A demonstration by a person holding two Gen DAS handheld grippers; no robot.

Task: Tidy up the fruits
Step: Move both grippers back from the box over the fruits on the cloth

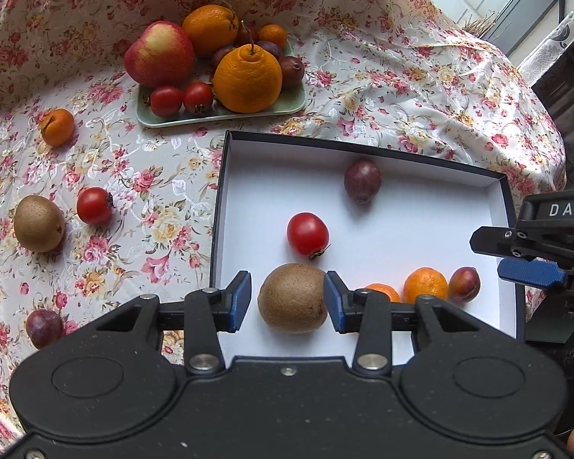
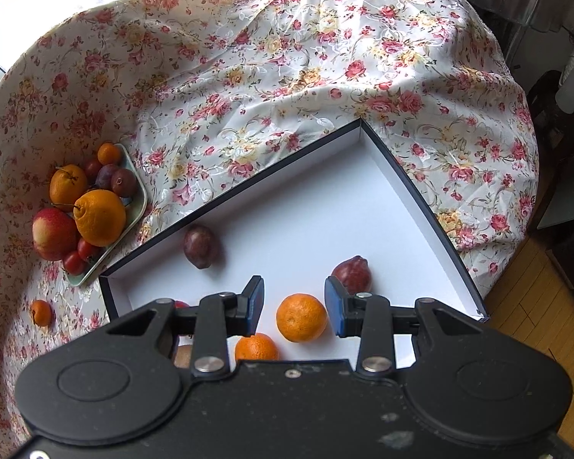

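Observation:
A white box with dark walls lies on the floral cloth. My left gripper is open around a brown kiwi resting on the box floor; the left pad stands clear of it. A tomato, a purple passion fruit, two mandarins and a plum lie in the box. My right gripper is open above a mandarin, with another mandarin and a plum beside it.
A green tray holds an apple, oranges, tomatoes and plums. On the cloth lie a mandarin, a tomato, a kiwi and a passion fruit. The right gripper shows at the right edge of the left wrist view.

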